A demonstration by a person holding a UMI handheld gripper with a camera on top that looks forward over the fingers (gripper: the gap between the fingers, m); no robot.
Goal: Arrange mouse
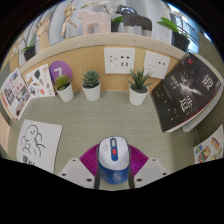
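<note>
Presently observed: mouse point(113, 156), white with a blue lower end and a grey wheel, lying on a magenta mat point(131, 160) on the pale green desk point(85, 125). Gripper point(112, 172) positioned low over the near end of the mouse, fingers point(76, 172) spread apart to either side of it; contact with the mouse's flanks cannot be confirmed, so recorded as standing between the fingers while resting on the mat. Beyond the mouse, against a wooden back ledge point(100, 48): three small potted plants in white pots, namely one far-left of the mouse point(63, 87), one directly beyond it point(91, 84), one beyond and to its right point(138, 85). Behind the left pot, a purple disc point(60, 71). To the right of the mouse, a dark book with white characters point(188, 92), propped at a slant. To the left of the mouse, a white sheet with a line drawing point(33, 142), flat on the desk. Further left, printed cards point(15, 93) leaning by the ledge.
</note>
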